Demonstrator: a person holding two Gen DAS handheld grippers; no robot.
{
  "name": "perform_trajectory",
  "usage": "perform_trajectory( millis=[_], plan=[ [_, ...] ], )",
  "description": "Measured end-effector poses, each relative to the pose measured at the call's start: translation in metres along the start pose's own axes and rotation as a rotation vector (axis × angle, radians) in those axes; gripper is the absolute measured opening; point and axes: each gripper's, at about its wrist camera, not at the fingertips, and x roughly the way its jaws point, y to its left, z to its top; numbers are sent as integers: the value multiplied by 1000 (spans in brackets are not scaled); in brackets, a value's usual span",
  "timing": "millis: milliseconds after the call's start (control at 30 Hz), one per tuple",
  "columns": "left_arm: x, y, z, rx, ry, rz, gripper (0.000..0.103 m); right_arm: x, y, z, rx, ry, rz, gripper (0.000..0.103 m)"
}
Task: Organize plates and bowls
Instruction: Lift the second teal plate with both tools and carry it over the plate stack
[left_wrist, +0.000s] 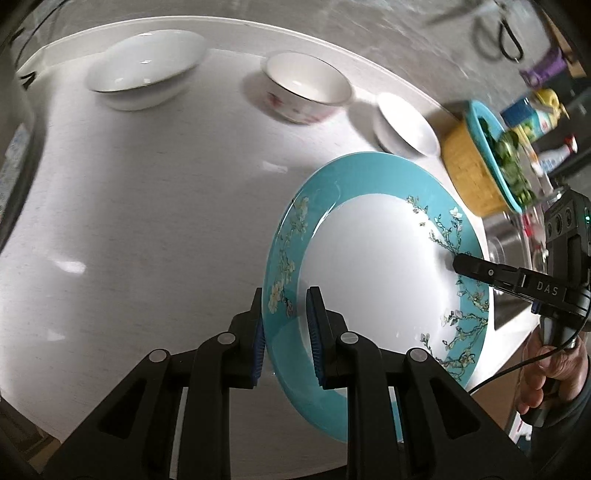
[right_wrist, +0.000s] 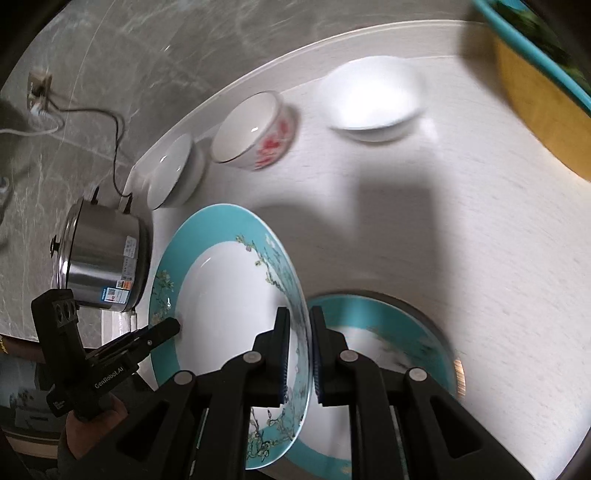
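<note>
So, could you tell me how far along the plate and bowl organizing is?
Nothing looks finished. In hand: both the left gripper and right gripper clamp the teal plate by opposite rims, above a second teal plate on the counter. Left: three bowls, large white, red-patterned, small white, sit unstacked.

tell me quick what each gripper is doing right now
Left gripper: shut on the rim of the teal floral plate, held tilted.
Right gripper: shut on the opposite rim of the same plate.
</note>
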Motion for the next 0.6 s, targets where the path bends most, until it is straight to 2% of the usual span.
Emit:
perform_trajectory(
  millis=[300,600],
  plan=[
    [27,-49,-28,47,24,27,18,-17,-44,-17,15,-14,1,15],
    [48,-47,-59,41,41,47,18,-9,-64,-38,-37,0,-59,15]
  ],
)
